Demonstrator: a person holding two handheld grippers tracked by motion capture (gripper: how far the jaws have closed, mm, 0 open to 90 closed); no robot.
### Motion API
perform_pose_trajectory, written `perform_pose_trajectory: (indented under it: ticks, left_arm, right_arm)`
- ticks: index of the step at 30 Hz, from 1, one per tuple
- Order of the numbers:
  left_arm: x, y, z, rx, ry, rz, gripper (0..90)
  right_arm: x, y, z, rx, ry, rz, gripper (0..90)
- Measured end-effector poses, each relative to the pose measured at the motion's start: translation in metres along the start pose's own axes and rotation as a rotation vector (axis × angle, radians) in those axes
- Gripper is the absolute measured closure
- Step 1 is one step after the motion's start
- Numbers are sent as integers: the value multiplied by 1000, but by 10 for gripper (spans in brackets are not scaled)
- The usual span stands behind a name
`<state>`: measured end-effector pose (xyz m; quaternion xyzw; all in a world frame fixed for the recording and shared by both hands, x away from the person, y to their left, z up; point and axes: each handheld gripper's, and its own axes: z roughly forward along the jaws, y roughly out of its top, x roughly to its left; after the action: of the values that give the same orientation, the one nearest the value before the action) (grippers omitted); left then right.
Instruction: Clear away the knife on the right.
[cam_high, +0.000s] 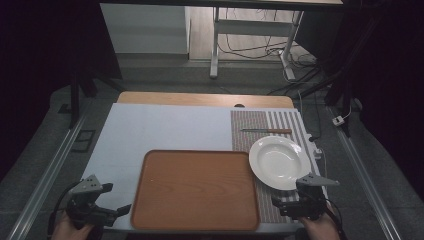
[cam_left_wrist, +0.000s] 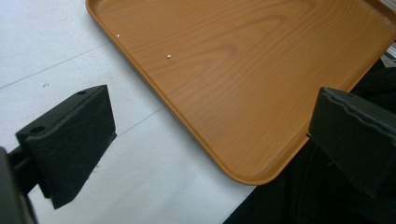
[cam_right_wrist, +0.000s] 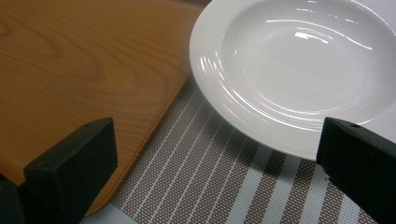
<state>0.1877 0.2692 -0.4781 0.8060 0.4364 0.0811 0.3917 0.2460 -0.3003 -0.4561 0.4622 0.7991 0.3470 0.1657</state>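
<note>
We record an orange-brown tray (cam_high: 195, 190) with visible wood grain and two tiny white specks. The plate (cam_high: 279, 162) is plain glossy white. Beneath it, the placemat (cam_high: 250, 132) is brown-grey woven mesh with pale stripes, thin on one side, broad on the other. The knife (cam_high: 266, 131) shows a brown handle and silver blade. We note the surface (cam_high: 165, 130) is pale grey-white. Both tools carry black jaws.

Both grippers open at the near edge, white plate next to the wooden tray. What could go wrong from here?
1. The white ceramic plate sits with its rim right at the brown wooden tray; its smooth, shallow rim might slip from the open right gripper.
2. The striped woven placemat under the plate could drag along.
3. The wooden-handled knife lies just beyond the plate and could get knocked.
</note>
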Motion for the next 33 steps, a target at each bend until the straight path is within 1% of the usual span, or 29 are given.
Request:
perform_pose_trajectory:
  ticks: [3,8,12,16,22,29,30,33]
  left_arm:
    - [1,0,0,-2,-3,-9,9]
    - [0,-1,0,3,3,-7,10]
    - [0,-1,0,5,5,-11,10]
    - [1,-1,0,6,5,-19,11]
    - [1,-1,0,10,8,-18,12]
    - [0,-1,1,12,12,-15,12]
    - [0,-1,1,13,11,-15,13]
    - [0,-1,1,12,13,-16,13]
  right_arm:
    - [1,0,1,7,-1,-11,0]
    - [3,2,2,20,-2,-19,0]
    - [3,3,1,4,11,-14,0]
    - [4,8,0,-18,22,-26,0]
    - [5,10,3,-24,40,-37,0]
    - [6,12,3,-38,32,-57,0]
    - [5,12,4,-46,43,-59,0]
    - [5,14,5,-51,52,-58,0]
